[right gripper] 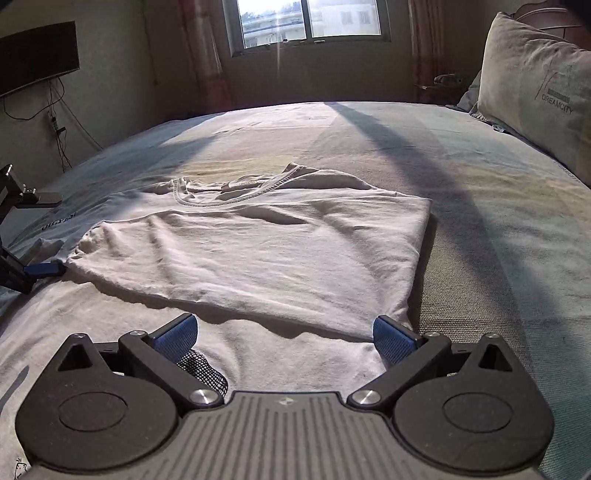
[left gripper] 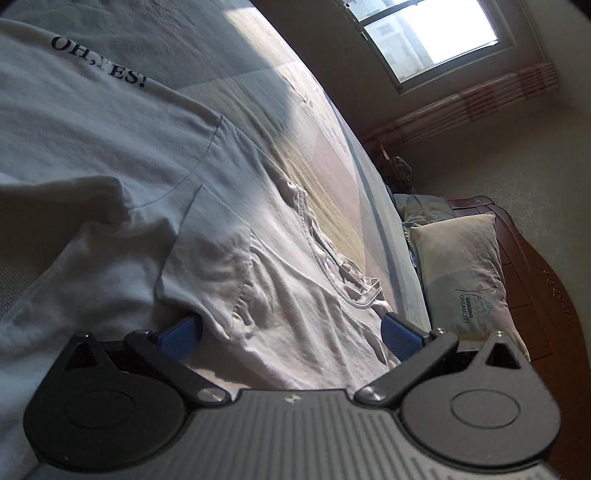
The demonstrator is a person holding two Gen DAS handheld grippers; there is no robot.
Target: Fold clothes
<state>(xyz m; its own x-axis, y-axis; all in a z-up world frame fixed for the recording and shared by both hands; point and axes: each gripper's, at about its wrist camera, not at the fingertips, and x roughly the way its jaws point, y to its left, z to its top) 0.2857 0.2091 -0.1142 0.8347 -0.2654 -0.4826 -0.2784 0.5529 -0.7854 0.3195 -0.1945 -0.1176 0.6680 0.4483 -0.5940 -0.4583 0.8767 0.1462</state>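
A white T-shirt point(right gripper: 258, 251) with dark "OH, YES!" lettering point(left gripper: 98, 59) lies on the bed, one side folded over its body, collar point(right gripper: 229, 197) toward the window. My right gripper point(right gripper: 284, 332) is open, its blue pads low over the near edge of the folded part, nothing between them. My left gripper point(left gripper: 291, 332) is also open, its pads spread on either side of the folded sleeve point(left gripper: 221, 266) without closing on it. In the right wrist view the left gripper's blue fingertip point(right gripper: 46, 268) touches the fold's left corner.
The bed point(right gripper: 480, 206) has a grey-blue cover with sunlit patches. A pillow point(right gripper: 535, 92) printed "DREAMCITY" leans on the wooden headboard point(left gripper: 535, 266) at the right. A window point(right gripper: 310, 18) with curtains is behind, and a dark wall screen point(right gripper: 37, 55) with hanging cables at the left.
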